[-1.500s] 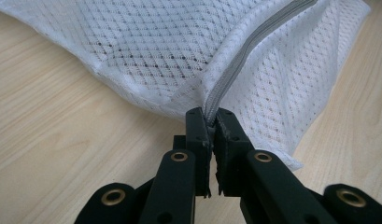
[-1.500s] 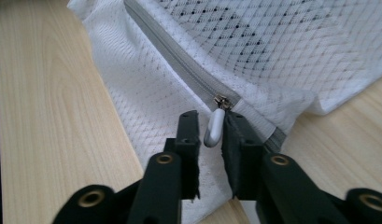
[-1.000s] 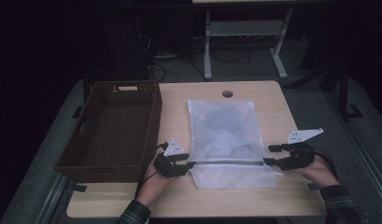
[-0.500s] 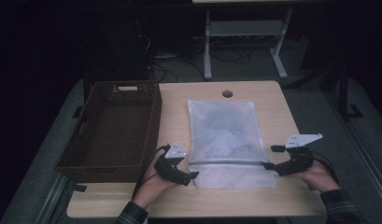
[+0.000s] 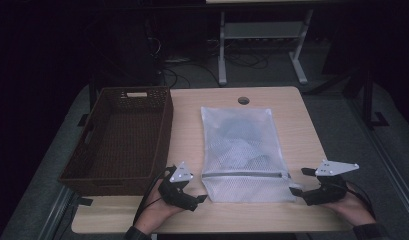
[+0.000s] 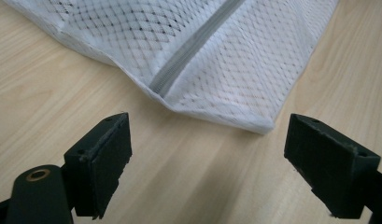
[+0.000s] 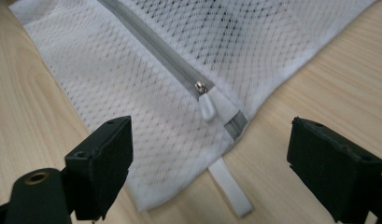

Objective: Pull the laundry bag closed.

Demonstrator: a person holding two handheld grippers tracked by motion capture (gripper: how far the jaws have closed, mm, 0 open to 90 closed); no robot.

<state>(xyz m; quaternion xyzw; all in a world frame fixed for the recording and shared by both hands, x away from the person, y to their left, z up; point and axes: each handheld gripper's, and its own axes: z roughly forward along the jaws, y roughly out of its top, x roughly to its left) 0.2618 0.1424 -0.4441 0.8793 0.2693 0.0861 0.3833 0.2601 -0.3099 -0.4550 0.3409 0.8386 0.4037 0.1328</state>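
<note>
White mesh laundry bag (image 5: pixel 243 155) with a grey zipper lies flat on the wooden table (image 5: pixel 312 150) beside the empty brown wicker basket (image 5: pixel 123 137), zipped shut. Left claw (image 5: pixel 201 199) and right claw (image 5: pixel 293 191), jaws just opened, stand spread at its near corners, holding nothing; moving it into the basket seems left.

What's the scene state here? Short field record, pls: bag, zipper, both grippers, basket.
bag: white mesh laundry bag lying flat on the table, dark contents inside
zipper: grey zipper looks closed, pull at the bag's right end
left gripper: jaws open, just opened, nothing between them, off the bag's left corner
right gripper: jaws open, just opened, nothing between them, at the bag's right corner
basket: brown wicker basket, left of bag, looks empty
</note>
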